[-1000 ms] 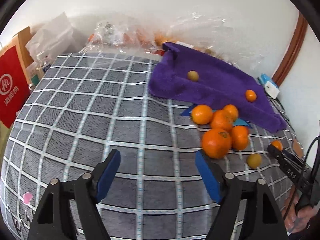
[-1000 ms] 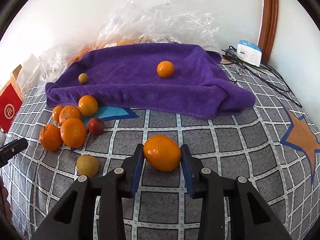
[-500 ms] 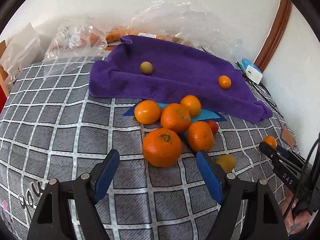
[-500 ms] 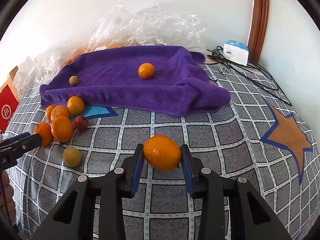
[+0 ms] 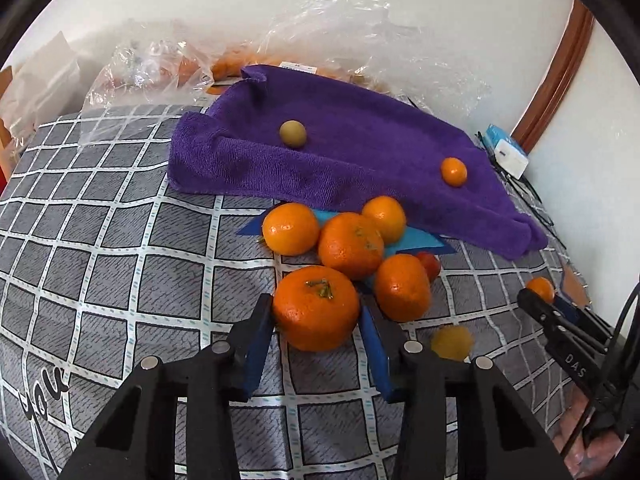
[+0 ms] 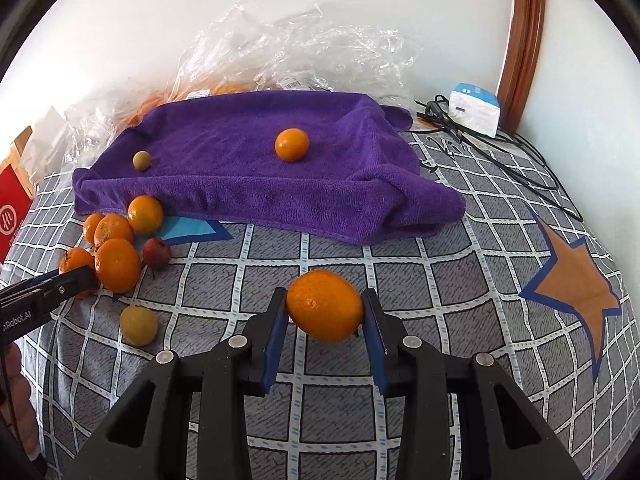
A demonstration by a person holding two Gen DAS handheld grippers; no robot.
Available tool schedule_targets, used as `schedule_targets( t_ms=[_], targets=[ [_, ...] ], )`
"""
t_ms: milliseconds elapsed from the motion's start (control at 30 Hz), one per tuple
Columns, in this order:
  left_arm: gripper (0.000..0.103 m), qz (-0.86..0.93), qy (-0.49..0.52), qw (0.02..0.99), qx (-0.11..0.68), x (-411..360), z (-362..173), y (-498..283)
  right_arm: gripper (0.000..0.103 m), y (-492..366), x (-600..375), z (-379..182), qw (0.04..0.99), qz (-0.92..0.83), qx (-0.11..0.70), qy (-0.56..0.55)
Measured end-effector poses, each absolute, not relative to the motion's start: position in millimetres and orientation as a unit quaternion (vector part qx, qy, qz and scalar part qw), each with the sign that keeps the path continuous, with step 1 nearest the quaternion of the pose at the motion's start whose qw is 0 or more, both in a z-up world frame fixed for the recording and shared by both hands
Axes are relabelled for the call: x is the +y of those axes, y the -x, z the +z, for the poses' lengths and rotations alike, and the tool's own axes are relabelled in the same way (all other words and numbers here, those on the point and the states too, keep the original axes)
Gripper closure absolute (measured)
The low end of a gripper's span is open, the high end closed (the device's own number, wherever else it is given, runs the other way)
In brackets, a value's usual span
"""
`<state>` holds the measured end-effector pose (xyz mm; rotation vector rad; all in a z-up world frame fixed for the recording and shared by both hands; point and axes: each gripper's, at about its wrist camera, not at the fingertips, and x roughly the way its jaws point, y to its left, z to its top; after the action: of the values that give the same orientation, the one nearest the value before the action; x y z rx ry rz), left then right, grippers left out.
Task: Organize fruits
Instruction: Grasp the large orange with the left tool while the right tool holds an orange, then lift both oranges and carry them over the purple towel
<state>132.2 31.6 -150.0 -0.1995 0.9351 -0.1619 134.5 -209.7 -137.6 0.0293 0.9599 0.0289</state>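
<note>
My left gripper (image 5: 316, 320) is shut on a large orange with a green stem (image 5: 316, 307), the nearest of a cluster of oranges (image 5: 351, 245) on the checked cloth. My right gripper (image 6: 325, 312) is shut on an oval orange (image 6: 325, 305) held above the cloth. A purple towel (image 6: 248, 176) lies behind, with a small orange (image 6: 292, 144) and a small green-yellow fruit (image 6: 141, 159) on it. A yellow fruit (image 6: 138, 325) and a small dark red fruit (image 6: 157, 252) lie beside the cluster. The left gripper also shows in the right wrist view (image 6: 86, 276).
Crinkled clear plastic bags (image 6: 304, 52) with more oranges lie behind the towel by the wall. A white-and-blue box (image 6: 474, 108) and black cables (image 6: 500, 152) sit at the back right. A red carton (image 6: 12, 208) stands at the left edge.
My left gripper swung right toward the orange cluster, moved in and closed around the large stemmed orange. My right gripper kept its orange and drifted slightly back.
</note>
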Motion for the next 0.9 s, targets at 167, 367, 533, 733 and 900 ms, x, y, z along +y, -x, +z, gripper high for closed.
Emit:
schedule_targets(
  t_ms=[167,367,533,733,900],
  targets=[
    [0.063,-0.078,0.091,0.889,0.442,35.1,-142.3,-128.3,0.067,-136.0,-206.8,-134.4,0.888,0.014,0.459,-0.017],
    [0.063,-0.079,0.106,0.892,0.432,45.6,-130.1,-124.0,0.067,-138.6,-204.0,-126.1,0.890,0.017,0.456,-0.021],
    [0.063,-0.078,0.114,0.895,0.424,54.2,-120.9,-123.3,0.067,-144.0,-203.1,-118.5,0.889,0.017,0.456,-0.031],
    [0.063,-0.078,0.122,0.898,0.415,59.9,-111.1,-124.3,0.067,-148.6,-198.9,-109.1,0.894,0.009,0.447,-0.031],
    [0.063,-0.069,0.119,0.900,0.413,62.5,-104.1,-127.2,0.067,-151.0,-194.8,-103.6,0.895,0.011,0.446,-0.028]
  ],
)
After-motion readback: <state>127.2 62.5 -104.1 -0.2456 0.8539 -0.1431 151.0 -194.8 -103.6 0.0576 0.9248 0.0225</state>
